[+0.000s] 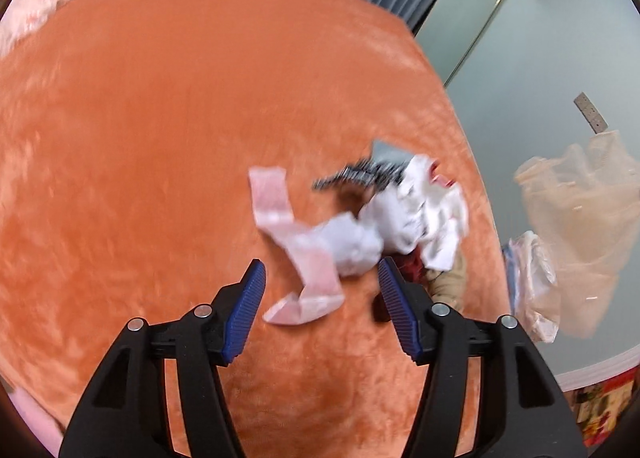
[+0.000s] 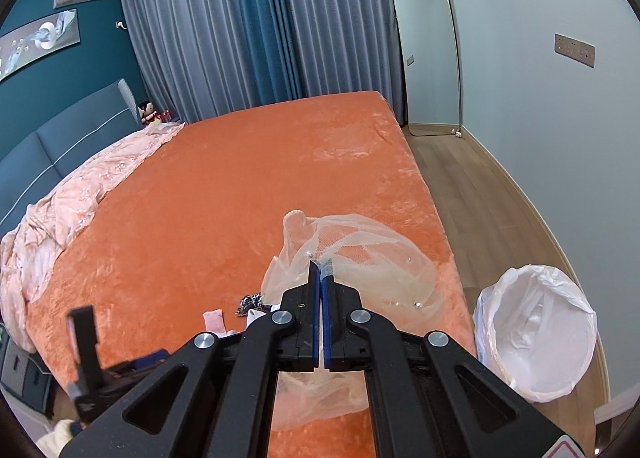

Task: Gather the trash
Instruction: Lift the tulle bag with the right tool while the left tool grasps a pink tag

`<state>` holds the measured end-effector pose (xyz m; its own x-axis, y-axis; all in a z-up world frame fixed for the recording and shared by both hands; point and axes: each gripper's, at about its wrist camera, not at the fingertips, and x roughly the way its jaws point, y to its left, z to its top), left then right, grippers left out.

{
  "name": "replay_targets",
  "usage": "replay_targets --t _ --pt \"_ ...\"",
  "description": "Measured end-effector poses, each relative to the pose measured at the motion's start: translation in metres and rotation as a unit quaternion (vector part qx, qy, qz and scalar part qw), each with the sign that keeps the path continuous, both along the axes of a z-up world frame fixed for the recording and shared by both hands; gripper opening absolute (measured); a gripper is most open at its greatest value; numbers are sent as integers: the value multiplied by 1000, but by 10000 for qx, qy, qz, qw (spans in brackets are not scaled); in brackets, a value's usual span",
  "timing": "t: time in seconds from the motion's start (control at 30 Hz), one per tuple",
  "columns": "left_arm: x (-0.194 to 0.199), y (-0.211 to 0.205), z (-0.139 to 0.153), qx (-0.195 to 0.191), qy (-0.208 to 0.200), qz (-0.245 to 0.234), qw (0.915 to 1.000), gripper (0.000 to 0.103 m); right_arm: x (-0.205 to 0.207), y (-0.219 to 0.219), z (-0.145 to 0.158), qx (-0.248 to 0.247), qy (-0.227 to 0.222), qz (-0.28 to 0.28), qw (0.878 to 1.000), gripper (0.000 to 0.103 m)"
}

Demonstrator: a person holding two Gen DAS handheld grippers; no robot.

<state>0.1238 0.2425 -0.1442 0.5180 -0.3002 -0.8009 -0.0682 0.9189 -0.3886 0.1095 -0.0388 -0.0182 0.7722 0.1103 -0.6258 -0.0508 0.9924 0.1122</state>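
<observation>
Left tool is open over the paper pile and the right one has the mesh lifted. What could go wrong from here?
The left tool straddles only the crumpled tissue; the pink strip and the rest of the pile may be left behind.

The right tool pinches only a thin fold of the sheer mesh, which could slip or snag.

The bin stands on the floor beside the bed: carried scraps could drop short.

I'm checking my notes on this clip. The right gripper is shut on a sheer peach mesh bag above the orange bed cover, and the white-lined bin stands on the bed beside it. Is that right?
Not quite. The right wrist view shows the white-lined bin standing on the wooden floor beside the bed, not on it. The rest holds: the right gripper is shut on the sheer peach mesh bag above the orange bed cover.
</observation>
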Motion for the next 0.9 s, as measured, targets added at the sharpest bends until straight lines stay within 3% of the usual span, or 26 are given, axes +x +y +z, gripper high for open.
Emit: replay_targets --t 0.13,0.2,0.33,0.4,0.57,0.9 --pt "7 -6 -28 27 158 -78 9998 55 2 5 -4 -42 82 -5 10000 1" --pt "12 -10 -38 77 232 -164 9996 49 3 7 -9 -78 136 -4 9999 1" --pt "19 -14 -48 -2 401 -296 9988 20 2 13 -14 -125 220 20 9997 1" --pt "17 -16 -44 16 370 -290 9989 14 3 14 -15 -147 243 25 9996 1" --pt "12 -22 -16 53 153 -306 9994 10 2 13 -11 -90 213 22 9997 1" --pt "-1 -58 102 -68 -731 -678 9950 10 -13 -6 14 17 -97 -61 9999 1"
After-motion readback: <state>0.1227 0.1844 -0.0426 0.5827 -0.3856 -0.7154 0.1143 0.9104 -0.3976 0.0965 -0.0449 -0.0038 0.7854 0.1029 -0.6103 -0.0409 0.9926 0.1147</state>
